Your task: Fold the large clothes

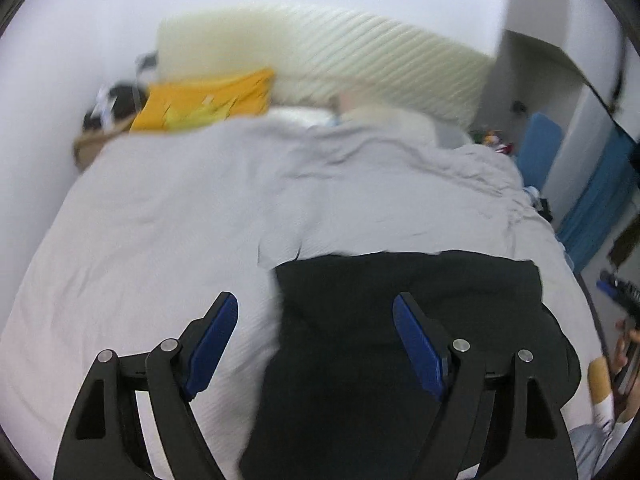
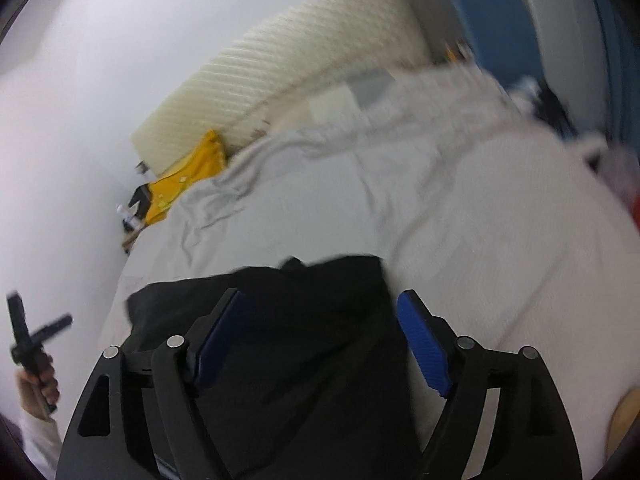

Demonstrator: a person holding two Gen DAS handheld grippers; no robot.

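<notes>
Through my left wrist camera, my left gripper (image 1: 316, 312) stood with its blue pads (image 1: 208, 348) spread wide, holding nothing, above the left edge of the black garment (image 1: 400, 320). That garment lay flat on the grey bedcover (image 1: 180, 208), near the bed's near edge. A yellow cushion (image 1: 208, 100) leaned by the cream headboard (image 1: 360, 56).

Through my right wrist camera, my right gripper (image 2: 320, 308) was likewise spread and empty over the black garment (image 2: 300, 340), its right pad past the cloth's right edge. The picture was blurred.
</notes>
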